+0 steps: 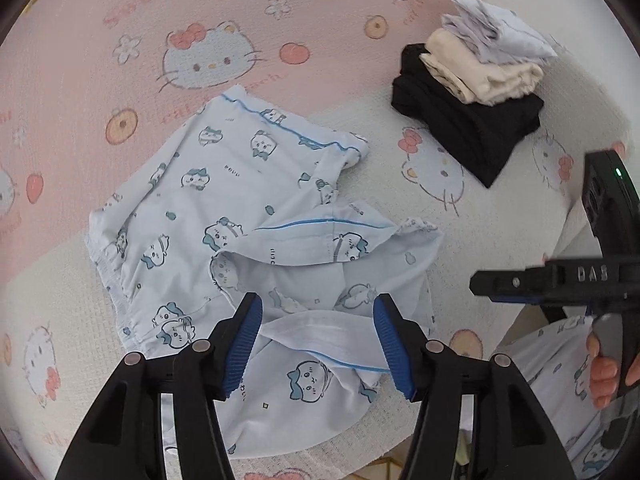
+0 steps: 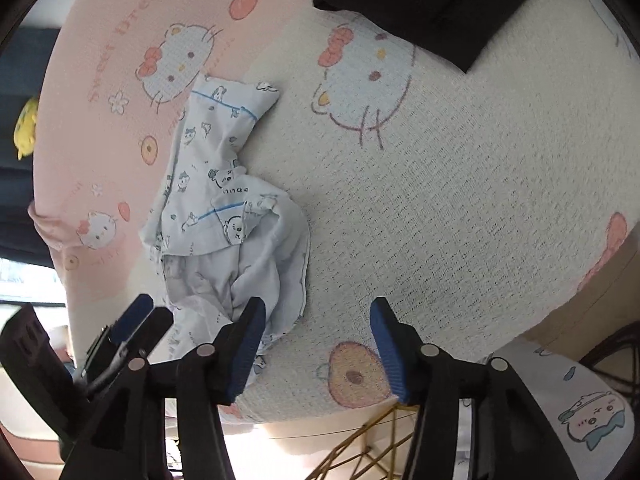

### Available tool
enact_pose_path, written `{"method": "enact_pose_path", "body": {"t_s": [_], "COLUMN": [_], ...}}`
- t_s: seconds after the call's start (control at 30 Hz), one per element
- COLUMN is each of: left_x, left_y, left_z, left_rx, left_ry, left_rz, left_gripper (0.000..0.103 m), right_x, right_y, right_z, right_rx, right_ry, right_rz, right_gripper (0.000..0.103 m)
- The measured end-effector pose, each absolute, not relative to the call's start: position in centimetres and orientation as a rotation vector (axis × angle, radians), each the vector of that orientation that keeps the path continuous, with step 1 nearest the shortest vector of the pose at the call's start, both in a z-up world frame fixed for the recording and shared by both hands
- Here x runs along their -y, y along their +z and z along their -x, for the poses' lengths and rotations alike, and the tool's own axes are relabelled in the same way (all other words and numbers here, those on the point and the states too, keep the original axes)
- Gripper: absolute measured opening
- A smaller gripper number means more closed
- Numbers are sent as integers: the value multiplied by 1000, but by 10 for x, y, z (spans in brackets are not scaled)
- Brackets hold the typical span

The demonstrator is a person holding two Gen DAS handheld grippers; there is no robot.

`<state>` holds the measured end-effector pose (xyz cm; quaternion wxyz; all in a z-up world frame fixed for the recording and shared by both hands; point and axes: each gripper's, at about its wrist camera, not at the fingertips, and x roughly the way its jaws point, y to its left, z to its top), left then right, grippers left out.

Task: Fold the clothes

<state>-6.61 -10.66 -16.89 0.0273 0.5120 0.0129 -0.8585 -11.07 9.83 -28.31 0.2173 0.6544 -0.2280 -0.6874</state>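
Observation:
Light blue shorts (image 1: 240, 216) with a cartoon print and blue piping lie crumpled on the blanket, one leg folded over the other. My left gripper (image 1: 318, 304) hovers open over their near part, with cloth showing under the gap and neither pad pressing it. From the right wrist, the shorts (image 2: 224, 208) lie left of centre. My right gripper (image 2: 317, 308) is open above the bare blanket, its left finger (image 2: 250, 332) at the edge of the cloth. It also shows side-on as the right gripper (image 1: 486, 284), held by a hand (image 1: 600, 372).
A pink and white cat-print blanket (image 1: 500, 216) covers the surface. Folded clothes (image 1: 472, 92), black under beige under white, are stacked at the far right. The left gripper (image 2: 150, 314) shows at lower left. The blanket's near edge (image 2: 320, 420) drops off to a yellow wire frame (image 2: 360, 452).

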Motion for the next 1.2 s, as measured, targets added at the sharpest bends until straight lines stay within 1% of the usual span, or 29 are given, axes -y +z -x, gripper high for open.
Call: {"method": "enact_pose_path", "body": {"t_s": [0.13, 0.23, 0.47, 0.53, 0.6, 0.73, 0.8, 0.9, 1.07, 1.2], "left_x": [86, 71, 57, 54, 51, 47, 46, 45, 46, 49], "left_y": [-168, -170, -181, -187, -191, -193, -193, -198, -213, -229], "left_z": [63, 60, 55, 54, 55, 61, 66, 78, 93, 96], "left_rx": [143, 252, 213, 195, 199, 263, 295, 346, 351, 390], "left_ry": [-2675, -2693, -2730, -2734, -2744, -2764, -2781, -2800, -2835, -2766], "left_rz": [-1568, -1572, -1623, -1641, -1661, -1663, -1661, -1727, -1900, -2028], "left_gripper": [55, 55, 55, 55, 55, 55, 55, 55, 55, 55], "right_x": [-114, -117, -96, -93, -82, -59, -50, -43, -35, -33], "right_y": [-284, -280, -274, -272, -270, -267, -268, -271, -275, -280], "right_z": [103, 105, 128, 133, 137, 138, 139, 145, 156, 160], "right_rx": [705, 676, 553, 469, 345, 125, 58, 34, 1, -20], "right_ry": [-1865, -1894, -1982, -2002, -2016, -2025, -2009, -1981, -1946, -1936], "right_rz": [-1838, -1830, -1760, -1759, -1744, -1676, -1656, -1652, -1638, -1616], "right_gripper": [54, 54, 55, 56, 56, 56, 56, 56, 56, 56]}}
